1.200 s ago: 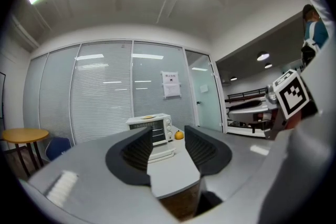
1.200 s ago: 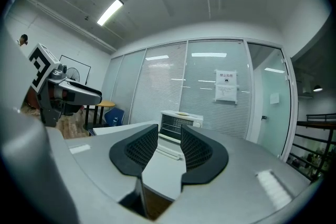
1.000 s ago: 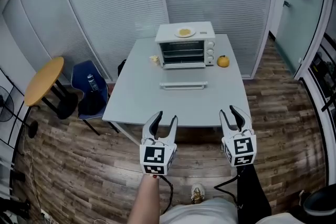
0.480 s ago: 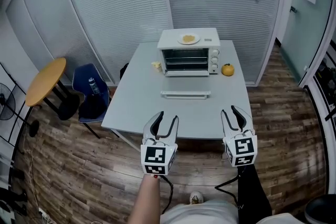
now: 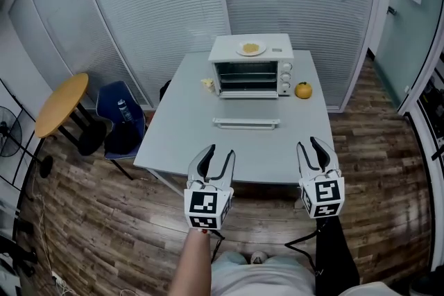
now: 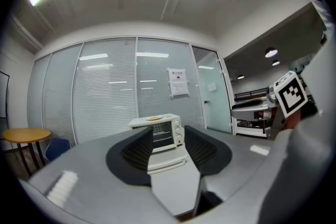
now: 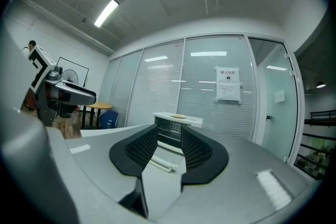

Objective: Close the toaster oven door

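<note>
Left hand-held gripper and right hand-held gripper hover wide open and empty near the front edge of the grey bench, well apart from the white box-shaped toaster oven at its far end, whose glass door lies folded down flat, so a one-sided shove could, I'd guess, skid the oven rather than shut it.

I see orange on grey bench; yellow round table, blue chair left of bench.
</note>
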`<action>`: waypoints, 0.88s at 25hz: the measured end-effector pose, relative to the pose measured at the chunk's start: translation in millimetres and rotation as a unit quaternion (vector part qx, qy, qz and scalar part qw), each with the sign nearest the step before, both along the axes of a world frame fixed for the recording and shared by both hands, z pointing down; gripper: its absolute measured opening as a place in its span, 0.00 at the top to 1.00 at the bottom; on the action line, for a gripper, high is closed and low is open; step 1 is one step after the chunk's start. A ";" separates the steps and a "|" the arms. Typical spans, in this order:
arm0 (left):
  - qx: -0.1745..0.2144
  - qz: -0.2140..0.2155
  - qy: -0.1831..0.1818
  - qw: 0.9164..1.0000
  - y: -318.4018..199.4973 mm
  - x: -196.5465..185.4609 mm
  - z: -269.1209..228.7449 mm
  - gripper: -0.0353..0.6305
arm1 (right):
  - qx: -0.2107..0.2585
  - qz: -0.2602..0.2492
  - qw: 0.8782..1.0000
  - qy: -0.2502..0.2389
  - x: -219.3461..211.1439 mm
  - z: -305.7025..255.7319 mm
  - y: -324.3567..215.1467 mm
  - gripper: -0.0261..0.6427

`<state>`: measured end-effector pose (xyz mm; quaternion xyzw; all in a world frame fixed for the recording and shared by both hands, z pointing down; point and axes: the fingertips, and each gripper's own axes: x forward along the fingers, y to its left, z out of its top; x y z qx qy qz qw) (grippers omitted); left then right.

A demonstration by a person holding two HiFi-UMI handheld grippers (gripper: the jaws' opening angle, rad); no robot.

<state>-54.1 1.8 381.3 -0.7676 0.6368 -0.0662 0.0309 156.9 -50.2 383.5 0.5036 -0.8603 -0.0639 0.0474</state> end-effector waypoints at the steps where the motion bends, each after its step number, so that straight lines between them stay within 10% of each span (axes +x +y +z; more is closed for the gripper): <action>1: -0.001 0.000 -0.001 1.000 -0.1 -0.5 1.1 0.64 | -0.001 0.000 1.000 -0.001 -0.5 0.7 0.7 0.79; 22: -0.024 0.034 -0.010 0.999 -96.0 -37.8 36.3 0.64 | -0.017 0.008 1.000 0.009 -45.6 21.2 -74.3 0.79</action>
